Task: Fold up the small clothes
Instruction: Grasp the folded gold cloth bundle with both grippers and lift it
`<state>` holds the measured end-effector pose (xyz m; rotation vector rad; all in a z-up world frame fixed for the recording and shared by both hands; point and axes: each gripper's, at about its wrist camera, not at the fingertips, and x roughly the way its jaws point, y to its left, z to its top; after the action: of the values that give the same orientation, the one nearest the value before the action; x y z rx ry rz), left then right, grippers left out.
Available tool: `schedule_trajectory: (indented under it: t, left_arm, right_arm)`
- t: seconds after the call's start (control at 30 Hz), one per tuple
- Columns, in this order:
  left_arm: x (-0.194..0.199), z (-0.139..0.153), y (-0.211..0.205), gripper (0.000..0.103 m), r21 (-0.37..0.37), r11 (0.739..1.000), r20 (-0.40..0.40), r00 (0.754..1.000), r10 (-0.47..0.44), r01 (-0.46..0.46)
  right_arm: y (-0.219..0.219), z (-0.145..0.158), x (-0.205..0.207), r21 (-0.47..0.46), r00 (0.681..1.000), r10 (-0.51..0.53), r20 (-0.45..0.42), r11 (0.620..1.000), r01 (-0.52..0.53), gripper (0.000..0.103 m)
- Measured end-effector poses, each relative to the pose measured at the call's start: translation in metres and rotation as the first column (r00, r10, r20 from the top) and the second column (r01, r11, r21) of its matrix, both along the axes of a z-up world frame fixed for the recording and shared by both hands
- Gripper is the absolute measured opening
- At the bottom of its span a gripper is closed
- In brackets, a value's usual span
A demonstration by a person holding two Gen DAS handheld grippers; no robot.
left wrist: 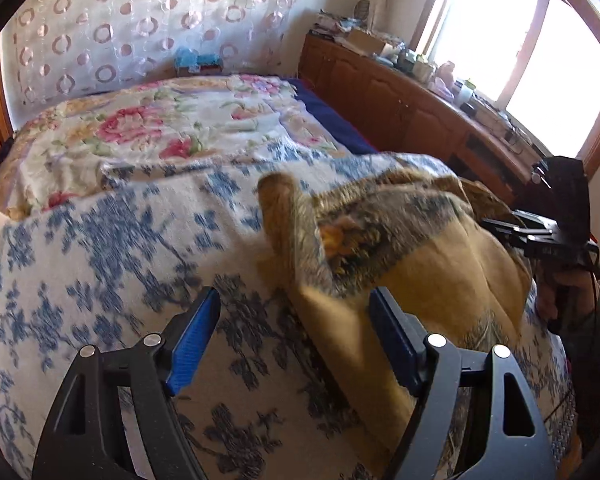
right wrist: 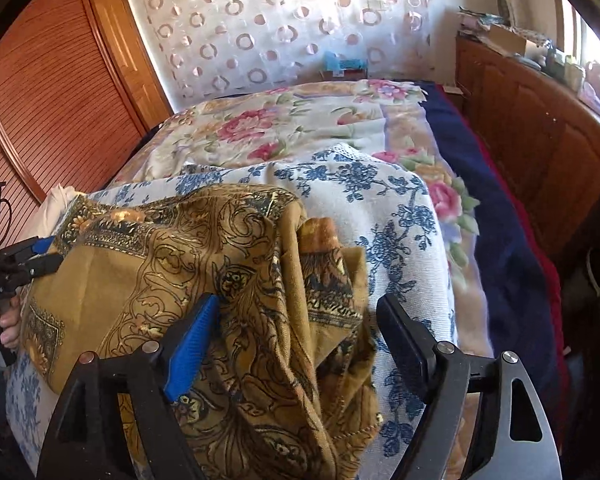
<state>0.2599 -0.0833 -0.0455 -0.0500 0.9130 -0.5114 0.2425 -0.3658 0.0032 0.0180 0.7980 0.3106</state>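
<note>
On the bed, from the left wrist view, the left gripper sits with its jaws spread wide and nothing pinched in them. The mustard patterned cloth lies bunched on the blue-and-white floral cover, and only its near corner reaches toward the right-hand blue pad. Honestly the picture is a bit smeared there, so I can't tell if that pad is brushing the fabric or just in front of it. The right gripper shows at the far edge of the cloth, in a hand.

Over in the right wrist view, the right gripper is also wide open, nothing clamped. The cloth is heaped right under and between its jaws, with a thick rumpled ridge running down the middle and a loose flap off to the right. The left gripper is at the cloth's far left edge.

What could go wrong, imo: nobody's holding anything, and the fabric is a lumpy pile with several layers stacked. A pinch into that ridge could grab two or three layers at once, so the fold drags the whole bundle instead of one edge. The material also looks thin and slippery, so a shallow corner grab might slide out mid-lift. The cover underneath could get caught in the pads too.
</note>
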Motion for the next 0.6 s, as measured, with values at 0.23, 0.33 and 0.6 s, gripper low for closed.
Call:
schedule_trajectory:
  t: [0.23,0.33,0.6]
  left_arm:
    - [-0.001,-0.005,0.0,0.057,-0.078,0.997,-0.051,0.999,-0.018,0.014]
    - [-0.004,-0.008,-0.006,0.042,-0.105,0.994,-0.059,0.997,-0.042,0.036]
    - [-0.025,0.018,-0.008,0.011,-0.159,0.985,0.022,0.997,-0.071,0.074]
  right_arm:
    - [0.011,-0.003,-0.008,0.001,0.998,0.064,-0.003,0.998,-0.064,0.042]
    - [0.013,-0.001,-0.009,-0.021,0.996,0.09,0.012,0.996,-0.09,0.026]
    - [0.014,0.021,-0.029,-0.054,0.982,0.096,0.161,0.995,-0.089,0.019]
